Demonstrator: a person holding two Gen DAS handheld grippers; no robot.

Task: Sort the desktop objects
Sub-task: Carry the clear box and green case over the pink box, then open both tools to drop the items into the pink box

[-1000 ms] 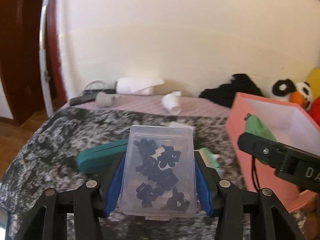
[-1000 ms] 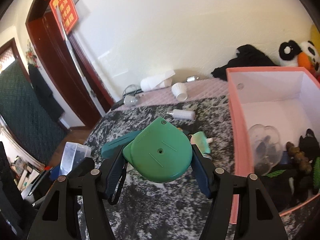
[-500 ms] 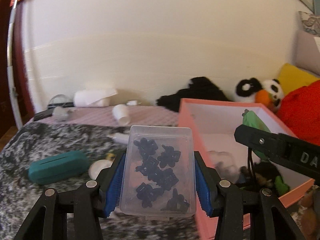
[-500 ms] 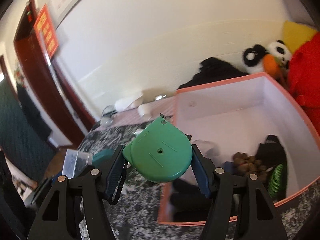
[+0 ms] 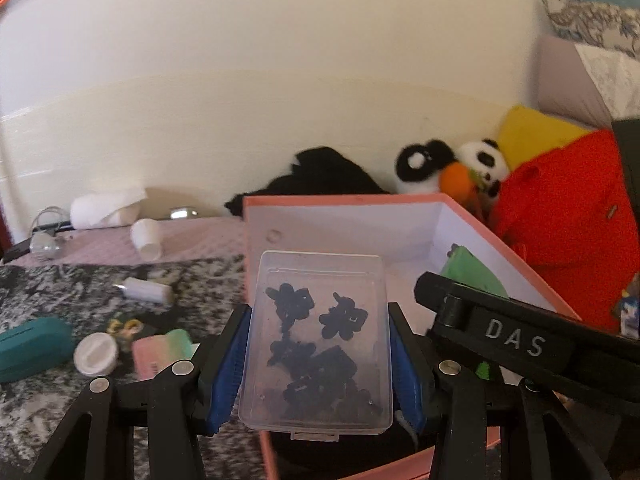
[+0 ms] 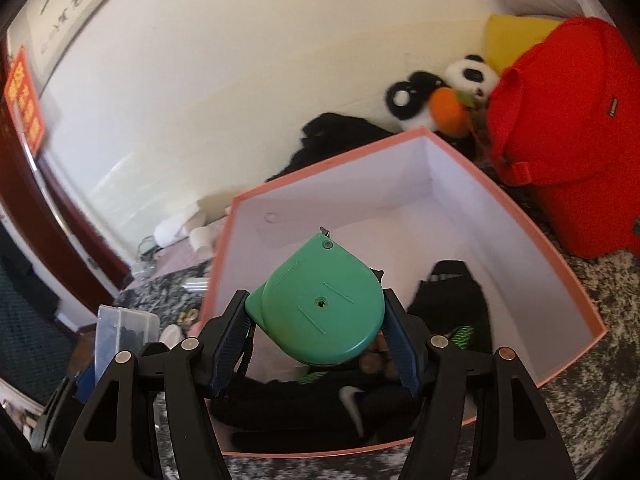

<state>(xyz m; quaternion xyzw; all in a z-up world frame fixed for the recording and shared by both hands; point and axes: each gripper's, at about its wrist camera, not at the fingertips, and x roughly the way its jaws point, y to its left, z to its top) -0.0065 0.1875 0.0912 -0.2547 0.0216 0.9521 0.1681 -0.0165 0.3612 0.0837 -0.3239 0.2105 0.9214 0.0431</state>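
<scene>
- Over the pink box (image 6: pixel 516 216), right gripper (image 6: pixel 316 336) clamped on the green tape-measure case (image 6: pixel 320 304); case held flat between the blue pads, above the box interior, not touching its walls.
- Left gripper (image 5: pixel 316 356) clamped on the clear plastic case (image 5: pixel 318 344) of small dark clips; case sits above the box's near-left corner, partly over the rim (image 5: pixel 256 276).
- Box already holds dark items along its near side: a black pouch (image 6: pixel 448 300), something black with green stripes (image 6: pixel 462 334). Far half of the floor is bare.
- Step in hand, as I judge it: drop both held items into the box. Lower the right one first, toward the bare floor, and open only when it is close to the bottom so the case does not bounce or land on the pouch.
- Left gripper should clear the rim fully before releasing; the two tools are near each other (right gripper's arm (image 5: pixel 520 344) crosses the left view), so stagger the releases to avoid a knock.
- Clear case looks rigid and slick; keep it level so the lid stays shut.
- Desk still carries a teal case (image 5: pixel 32 344), a white round lid (image 5: pixel 96 354), a pink-green eraser (image 5: pixel 160 350), a small white bottle (image 5: pixel 146 290).
- Versus one second ago: both grippers have swung right from above the desk clutter to above the box; grips unchanged, same items held.
</scene>
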